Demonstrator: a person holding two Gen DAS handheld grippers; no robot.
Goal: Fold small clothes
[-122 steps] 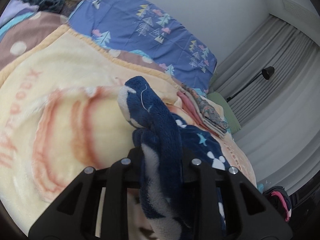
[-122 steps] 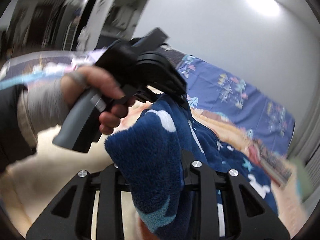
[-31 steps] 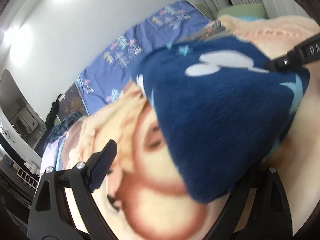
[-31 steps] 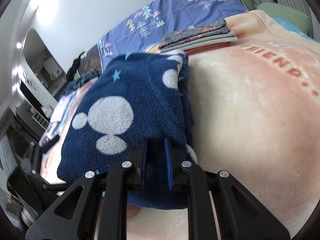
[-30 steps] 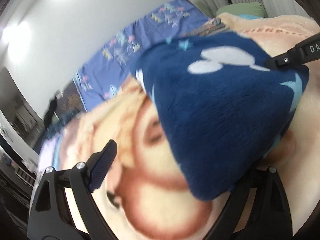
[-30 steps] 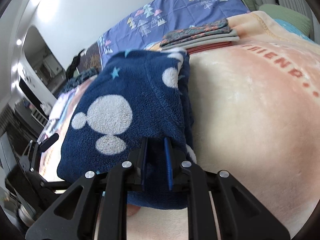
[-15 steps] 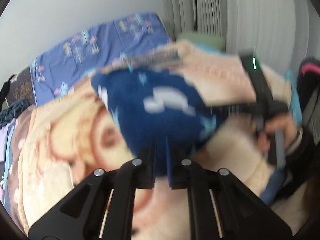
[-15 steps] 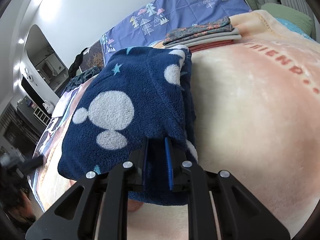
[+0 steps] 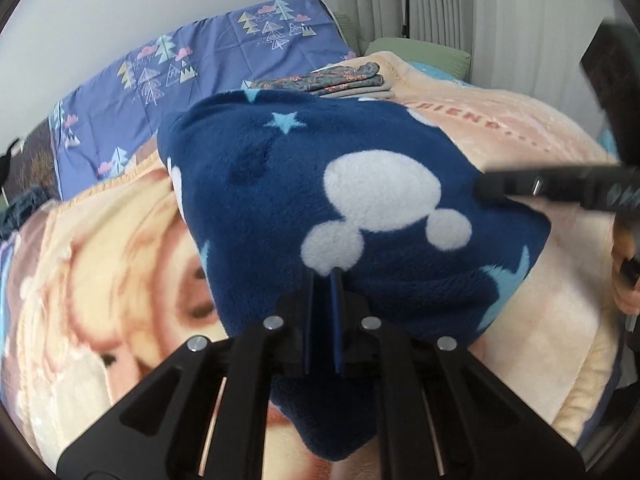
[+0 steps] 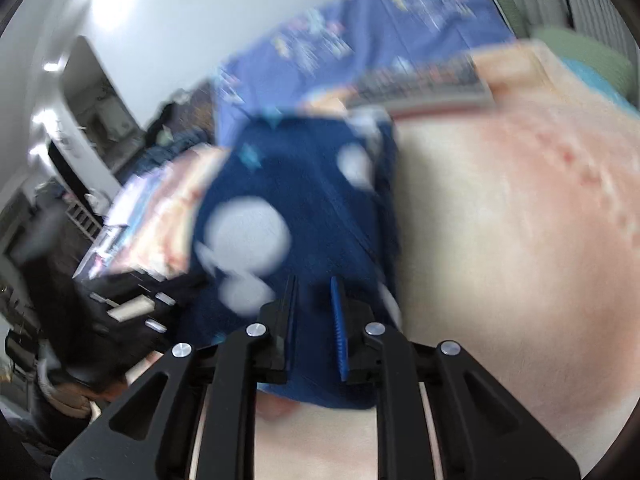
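Note:
A navy fleece garment (image 9: pixel 360 184) with white mouse-head shapes and pale stars lies folded on a peach blanket (image 9: pixel 520 320). My left gripper (image 9: pixel 322 276) is shut on its near edge, and a fold of the fleece hangs below the fingers. From the right, my right gripper (image 9: pixel 484 186) pinches the garment's side edge. In the blurred right wrist view the right gripper (image 10: pixel 312 284) is shut on the garment (image 10: pixel 304 200), with fleece between the fingers. The left gripper's black body (image 10: pixel 120 304) shows dimly at lower left.
A stack of folded clothes (image 9: pixel 324 80) sits at the back of the blanket. Behind it a purple quilt (image 9: pixel 200 56) with tree prints leans on the wall, beside a green pillow (image 9: pixel 416 46). A hand (image 9: pixel 624 276) is at the far right.
The left gripper, wide open beside the garment a second ago, has swung round and shut on its near edge. The right gripper has risen a little with its edge.

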